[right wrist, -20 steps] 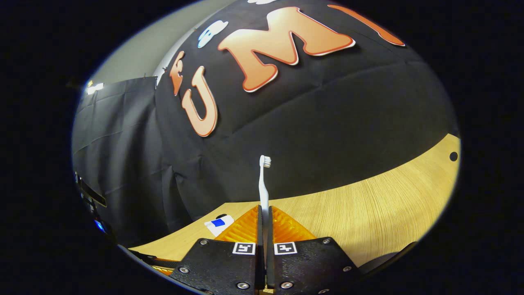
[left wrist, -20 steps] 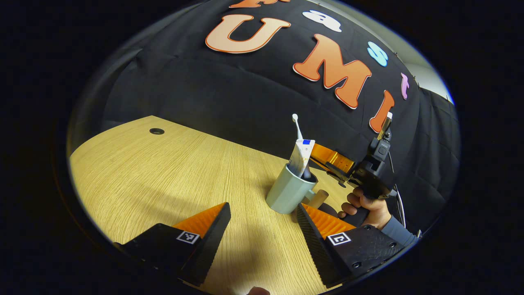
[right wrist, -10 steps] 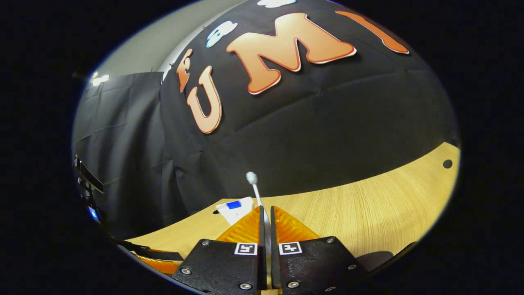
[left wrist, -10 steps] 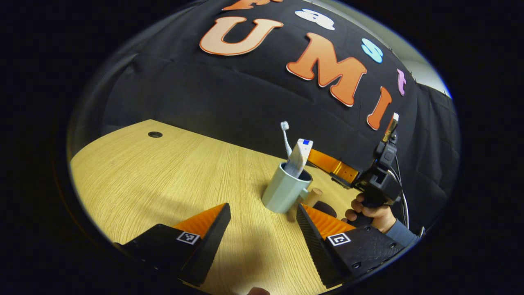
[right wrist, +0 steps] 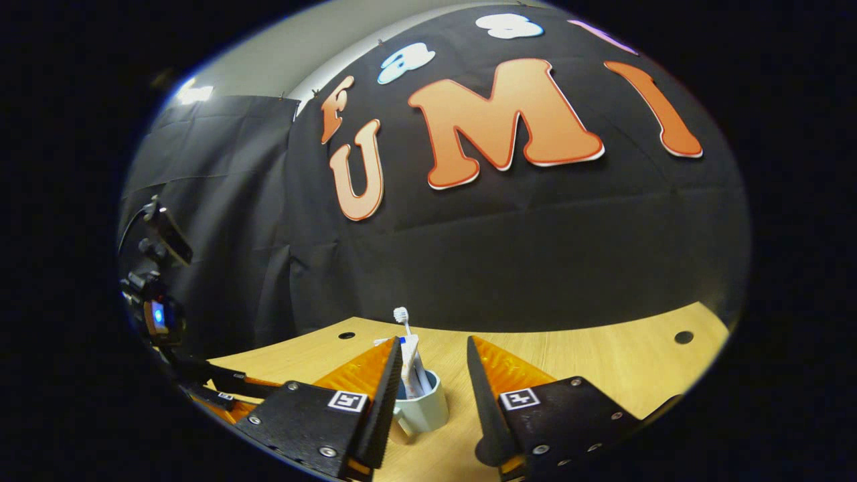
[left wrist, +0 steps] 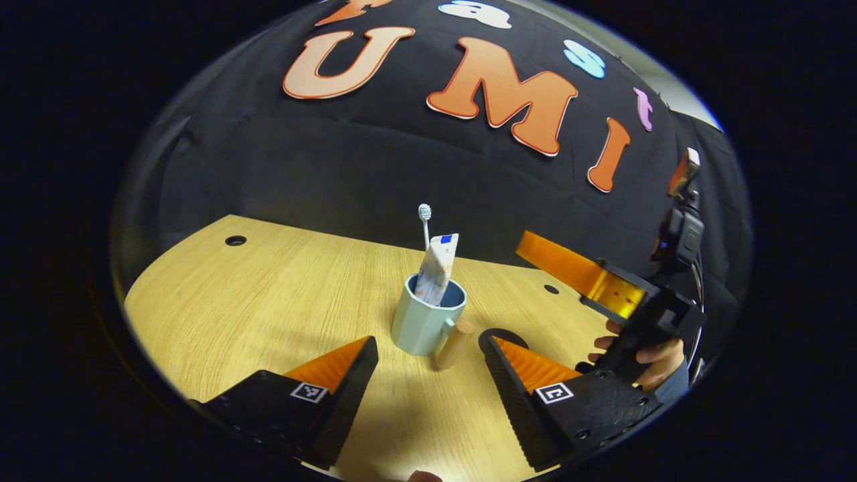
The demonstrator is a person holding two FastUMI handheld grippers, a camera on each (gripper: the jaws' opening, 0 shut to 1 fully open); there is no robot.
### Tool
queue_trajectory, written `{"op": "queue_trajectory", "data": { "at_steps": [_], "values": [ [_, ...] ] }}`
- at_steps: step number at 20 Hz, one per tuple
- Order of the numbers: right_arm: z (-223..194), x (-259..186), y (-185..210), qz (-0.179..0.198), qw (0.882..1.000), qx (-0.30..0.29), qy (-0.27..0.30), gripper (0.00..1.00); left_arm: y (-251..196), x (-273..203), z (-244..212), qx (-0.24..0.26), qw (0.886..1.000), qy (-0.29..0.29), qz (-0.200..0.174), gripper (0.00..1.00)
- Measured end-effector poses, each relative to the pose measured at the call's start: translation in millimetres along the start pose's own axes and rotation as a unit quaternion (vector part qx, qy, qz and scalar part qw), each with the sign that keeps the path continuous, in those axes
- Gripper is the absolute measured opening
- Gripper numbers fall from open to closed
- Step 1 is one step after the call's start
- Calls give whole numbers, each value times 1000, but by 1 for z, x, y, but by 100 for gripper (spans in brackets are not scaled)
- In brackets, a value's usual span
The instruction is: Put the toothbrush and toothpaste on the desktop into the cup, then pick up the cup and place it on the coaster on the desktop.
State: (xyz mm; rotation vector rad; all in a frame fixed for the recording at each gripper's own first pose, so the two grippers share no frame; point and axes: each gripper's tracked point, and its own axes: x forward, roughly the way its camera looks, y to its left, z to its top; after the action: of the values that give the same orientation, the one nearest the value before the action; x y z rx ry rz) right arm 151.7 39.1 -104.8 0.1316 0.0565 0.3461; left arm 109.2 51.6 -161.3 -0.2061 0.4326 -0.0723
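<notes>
Pale blue-green mug (left wrist: 427, 321) stands upright on the wooden desktop (left wrist: 281, 301), wooden handle (left wrist: 454, 343) pointing toward the camera in the left gripper view. Toothbrush (left wrist: 424, 224) and toothpaste tube (left wrist: 436, 268) both stand inside it, brush head up, tube leaning against the rim with its flat end uppermost.

Left gripper (left wrist: 428, 375): fingers spread wide, nothing between them, low over the desktop just short of the mug.

Right gripper (right wrist: 430, 381): fingers apart, holding nothing; in the right gripper view the mug (right wrist: 422, 405) with brush (right wrist: 403, 321) and tube (right wrist: 410, 361) sits beyond the gap between them. From the left gripper view it (left wrist: 569, 268) hangs above the desktop to the mug's right, a hand (left wrist: 646, 355) around its grip.

Dark round coaster (left wrist: 501, 337) lies flat on the desktop just beside the mug's handle, partly hidden by a left finger.
</notes>
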Motion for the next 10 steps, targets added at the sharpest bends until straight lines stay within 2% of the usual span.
{"op": "queue_trajectory", "data": {
  "at_steps": [1,3,10],
  "values": [
    [6,-9,-5,-5,1000,-7,-1,63,-5,5,2,-7,1000,18,7,96],
    [19,-33,-18,-18,999,-26,-7,84,-8,16,7,0,999,48,25,96],
    [41,-100,-49,-41,997,-65,-24,94,-13,55,-9,26,981,176,76,96]
  ]
}}
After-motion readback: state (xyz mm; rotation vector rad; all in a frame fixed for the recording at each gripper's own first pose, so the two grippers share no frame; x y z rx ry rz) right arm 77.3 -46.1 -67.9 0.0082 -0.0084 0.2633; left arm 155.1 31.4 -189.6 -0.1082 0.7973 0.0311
